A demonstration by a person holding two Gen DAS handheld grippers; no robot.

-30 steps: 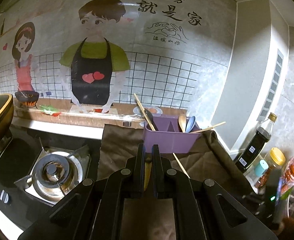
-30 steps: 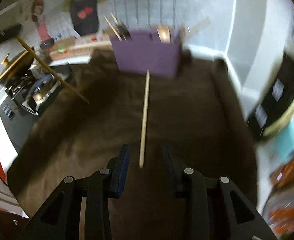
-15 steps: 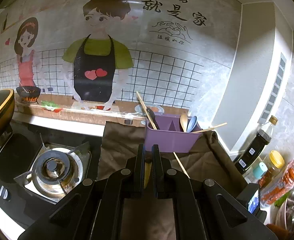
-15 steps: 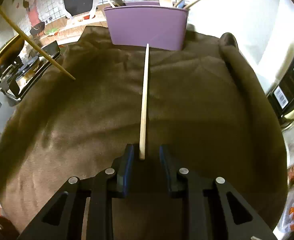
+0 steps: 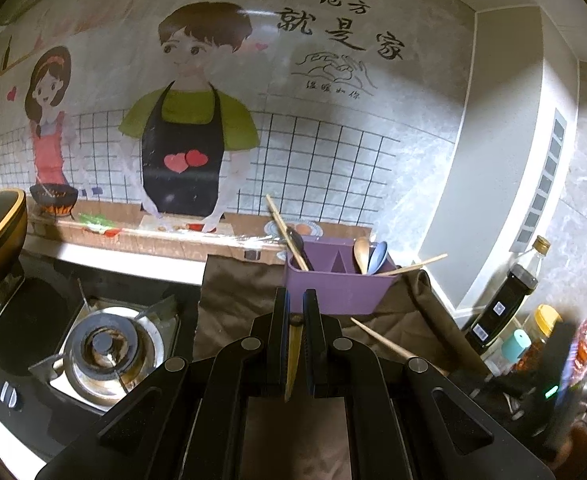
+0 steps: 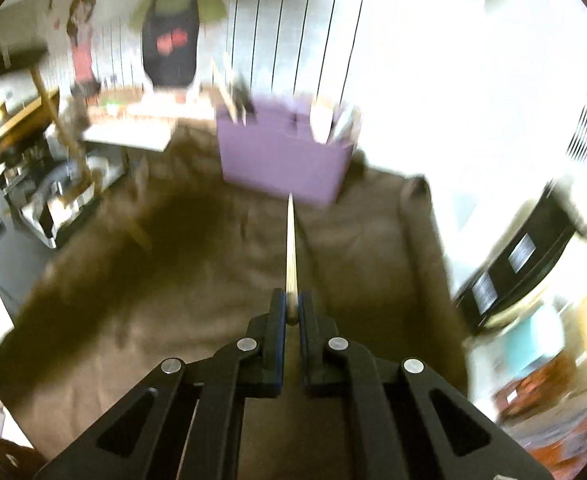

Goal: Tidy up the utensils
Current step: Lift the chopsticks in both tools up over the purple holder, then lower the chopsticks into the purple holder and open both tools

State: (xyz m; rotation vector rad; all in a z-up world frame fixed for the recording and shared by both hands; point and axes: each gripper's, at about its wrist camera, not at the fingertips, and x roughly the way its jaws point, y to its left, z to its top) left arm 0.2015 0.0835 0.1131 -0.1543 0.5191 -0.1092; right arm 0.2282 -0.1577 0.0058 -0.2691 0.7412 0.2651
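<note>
Brown cloth [image 6: 197, 288] covers the table. Right tongs [image 6: 292, 312] pinch a chopstick [image 6: 290, 248] by its end, pointing at the purple holder [image 6: 281, 156] at twelve o'clock; it may pivot or slip. Left tongs [image 5: 296, 320] clamp another chopstick [image 5: 293, 354].

Dim, warm indoor light falls across the left wrist view, which is sharp at its centre; a faint sheen streaks the wall mural [image 5: 197, 92], and fisheye bending curves the wall into black corners. The right wrist view is smeared by motion blur: the purple utensil holder [image 6: 281, 156] and brown cloth [image 6: 165, 280] are soft, the white wall [image 6: 433, 80] at upper right blown out by glare.
</note>
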